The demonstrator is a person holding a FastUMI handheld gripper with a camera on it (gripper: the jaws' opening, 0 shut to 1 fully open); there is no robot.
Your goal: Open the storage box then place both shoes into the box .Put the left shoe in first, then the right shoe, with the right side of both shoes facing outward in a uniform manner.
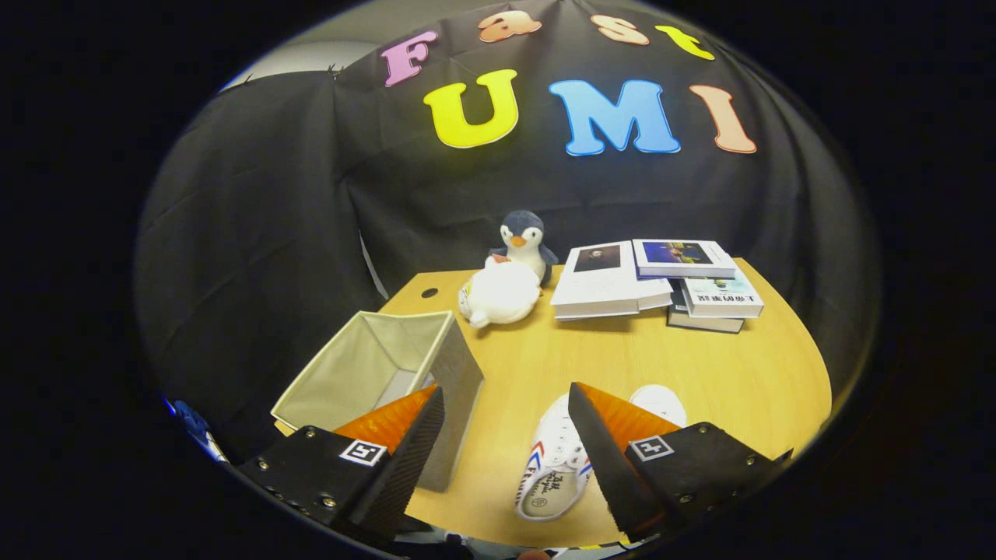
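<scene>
A grey fabric storage box [381, 365] stands open-topped on the wooden table [731, 373], just ahead of the left finger, its near right wall beside that finger. A white shoe [554, 467] with red and blue stripes lies on the table between the fingers, close against the right finger, opening toward me. A second white shoe [661, 402] peeks out beyond the right finger, mostly hidden by it. My gripper [506, 408] hovers above the table's near edge, open wide, with nothing held between its fingers.
At the table's far side sit a white plush toy [500, 292] and a penguin plush [523, 237]. To their right lies a pile of books [657, 284]. A round cable hole [429, 293] is near the far left corner.
</scene>
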